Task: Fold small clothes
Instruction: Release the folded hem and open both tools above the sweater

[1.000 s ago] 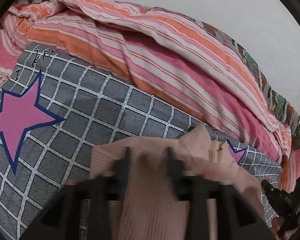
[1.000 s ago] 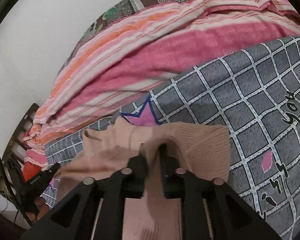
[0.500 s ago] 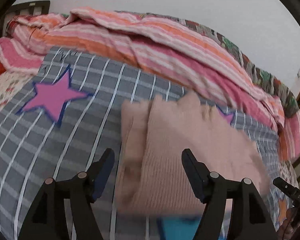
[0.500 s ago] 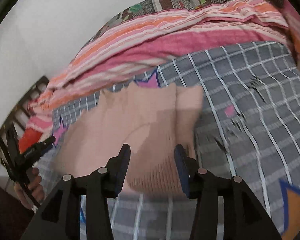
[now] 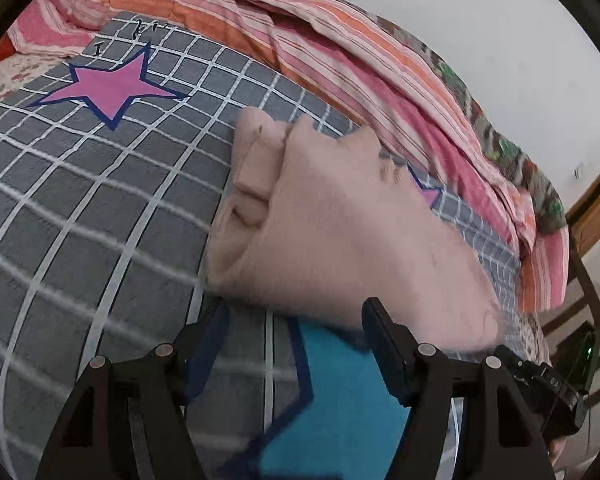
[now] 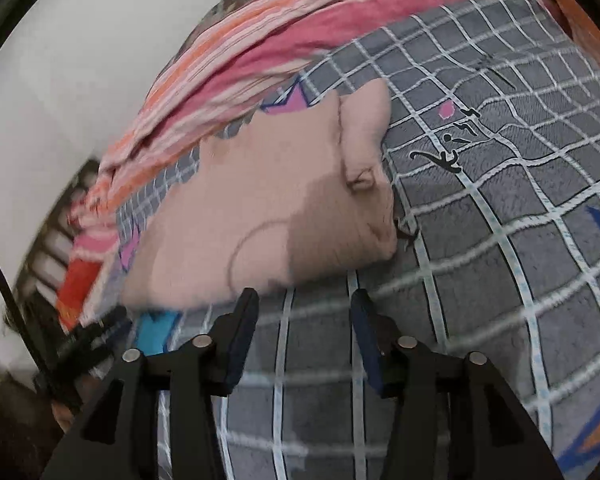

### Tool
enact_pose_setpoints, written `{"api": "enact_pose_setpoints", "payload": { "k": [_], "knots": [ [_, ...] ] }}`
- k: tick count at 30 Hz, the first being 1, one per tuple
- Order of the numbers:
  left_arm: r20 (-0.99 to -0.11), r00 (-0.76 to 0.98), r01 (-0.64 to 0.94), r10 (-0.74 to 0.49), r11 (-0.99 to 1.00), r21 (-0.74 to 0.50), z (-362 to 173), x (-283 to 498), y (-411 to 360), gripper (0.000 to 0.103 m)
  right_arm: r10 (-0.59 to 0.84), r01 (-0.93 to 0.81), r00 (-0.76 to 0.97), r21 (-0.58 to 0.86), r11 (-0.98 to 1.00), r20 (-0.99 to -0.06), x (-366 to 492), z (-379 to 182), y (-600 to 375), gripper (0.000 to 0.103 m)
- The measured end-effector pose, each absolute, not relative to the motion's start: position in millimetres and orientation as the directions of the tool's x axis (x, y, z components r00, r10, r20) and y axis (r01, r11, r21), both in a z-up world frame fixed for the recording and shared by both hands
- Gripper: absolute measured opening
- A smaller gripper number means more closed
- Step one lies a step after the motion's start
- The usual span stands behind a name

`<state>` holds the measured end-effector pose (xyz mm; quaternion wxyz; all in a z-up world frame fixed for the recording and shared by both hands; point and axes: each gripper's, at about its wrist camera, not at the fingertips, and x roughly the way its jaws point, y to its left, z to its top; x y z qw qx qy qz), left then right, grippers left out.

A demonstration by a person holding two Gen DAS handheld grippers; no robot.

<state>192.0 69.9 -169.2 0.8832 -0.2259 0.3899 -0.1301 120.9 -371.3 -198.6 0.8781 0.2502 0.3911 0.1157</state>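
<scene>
Left tool point(image 5: 294, 330) stands wide and empty; right tool point(image 6: 304, 316), also empty, is opening. Folded pink knit garment point(image 5: 340, 216) lies at twelve o'clock of both, on the grey checked blanket point(image 5: 100, 208), with the striped quilt point(image 5: 340, 52) bunched beyond.

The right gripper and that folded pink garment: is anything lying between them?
Nothing but bare grey checked blanket. In the right wrist view, the right gripper, its jaws opening and empty, sits just short of the pink garment.
</scene>
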Motion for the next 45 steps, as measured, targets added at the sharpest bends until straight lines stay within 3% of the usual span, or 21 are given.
{"api": "enact_pose_setpoints", "payload": {
  "k": [8,12,18,24,33,38,41,42,45],
  "knots": [
    [-0.626,0.672,0.007,-0.395,0.85,-0.527,-171,232,72,0.056,0.377,0.083,0.676,0.575,0.814,-0.633,167,-203,-376,0.044],
    [-0.631,0.671,-0.011,-0.389,0.846,-0.533,-172,239,78,0.014,0.388,0.087,0.663,0.58,0.81,-0.641,183,-206,-375,0.011],
    [-0.594,0.704,0.036,-0.39,0.855,-0.518,-151,214,79,0.011,0.421,0.039,0.69,0.611,0.79,-0.589,166,-192,-378,0.008],
    [-0.588,0.712,0.059,-0.384,0.868,-0.494,-144,163,85,0.011,0.435,0.009,0.674,0.595,0.804,-0.597,114,-178,-376,0.008],
    [-0.62,0.679,0.087,-0.394,0.882,-0.464,-160,95,84,0.013,0.402,-0.004,0.667,0.537,0.844,-0.627,36,-181,-384,0.01],
    [-0.652,0.67,0.085,-0.356,0.909,-0.409,-156,90,89,0.025,0.344,0.013,0.673,0.476,0.88,-0.655,22,-178,-389,0.029],
    [-0.643,0.691,0.072,-0.331,0.916,-0.394,-153,92,94,0.046,0.274,0.009,0.705,0.394,0.919,-0.654,17,-165,-387,0.033],
    [-0.633,0.704,0.065,-0.321,0.917,-0.394,-151,94,97,0.062,0.253,0.009,0.716,0.371,0.929,-0.651,17,-161,-386,0.033],
    [-0.59,0.736,0.069,-0.331,0.904,-0.422,-147,99,103,0.067,0.21,-0.007,0.745,0.308,0.951,-0.633,22,-148,-376,0.033]
  ]
}}
